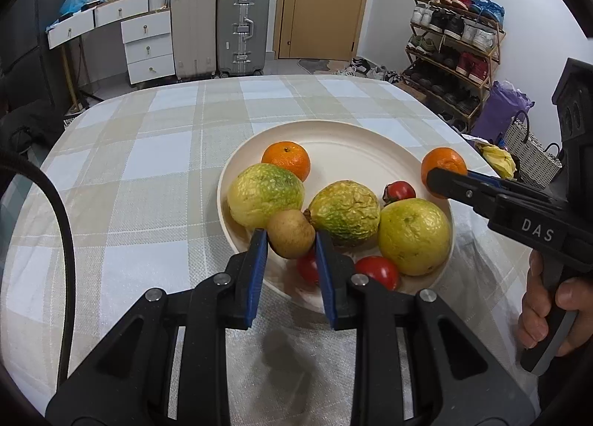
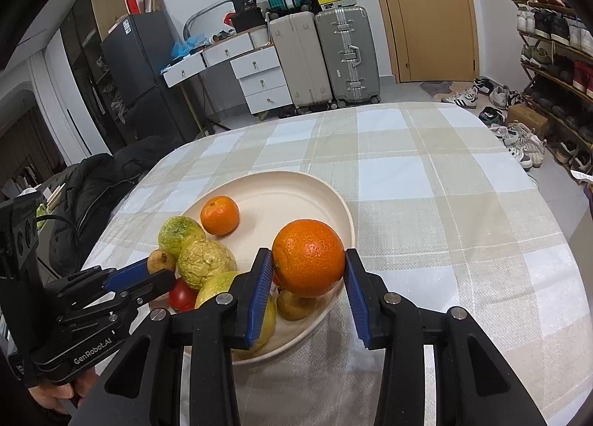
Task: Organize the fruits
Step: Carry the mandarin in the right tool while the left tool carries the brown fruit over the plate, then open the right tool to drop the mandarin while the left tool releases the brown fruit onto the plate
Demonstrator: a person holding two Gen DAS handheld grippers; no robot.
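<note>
A cream plate (image 1: 333, 136) on the checked tablecloth holds an orange (image 1: 286, 159), three yellow-green wrinkled fruits (image 1: 265, 194), and red tomatoes (image 1: 378, 270). My left gripper (image 1: 291, 237) is shut on a small brown fruit (image 1: 291, 233) above the plate's near rim. My right gripper (image 2: 307, 274) is shut on a large orange (image 2: 308, 263) and holds it above the plate's (image 2: 281, 185) right edge; it shows in the left wrist view (image 1: 443, 166) too. Another small brown fruit (image 2: 294, 305) lies on the plate below the held orange.
The table (image 2: 444, 203) stretches far and right of the plate. Suitcases (image 1: 242, 25), a white drawer unit (image 1: 148, 44), a door and a shoe rack (image 1: 452, 48) stand beyond it. A dark jacket (image 2: 92, 185) lies off the table's left.
</note>
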